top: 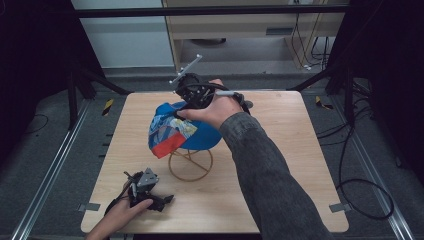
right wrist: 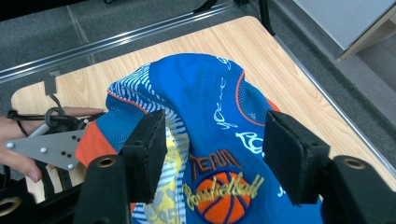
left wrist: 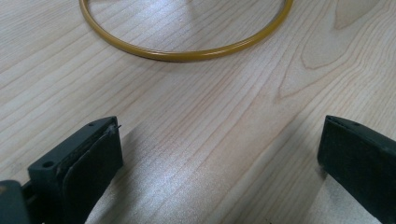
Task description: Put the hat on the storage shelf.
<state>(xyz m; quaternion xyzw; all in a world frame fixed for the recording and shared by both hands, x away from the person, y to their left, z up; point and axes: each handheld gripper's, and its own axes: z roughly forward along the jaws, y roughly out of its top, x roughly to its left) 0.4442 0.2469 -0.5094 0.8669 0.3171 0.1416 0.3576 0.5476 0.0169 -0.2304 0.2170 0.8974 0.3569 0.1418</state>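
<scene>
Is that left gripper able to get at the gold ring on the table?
Probably yes. The left gripper rests open on the table, and bare wood lies between its jaws and the ring. The cap sits higher up, above the ring.

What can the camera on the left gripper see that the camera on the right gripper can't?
The left gripper view alone shows the gold ring base of the wire stand, flat on the wood beyond its wide-open jaws. The right gripper view alone shows the blue basketball cap between its open jaws, plus the left gripper's grey plate farther off. Both show black jaws and the wooden table.
</scene>
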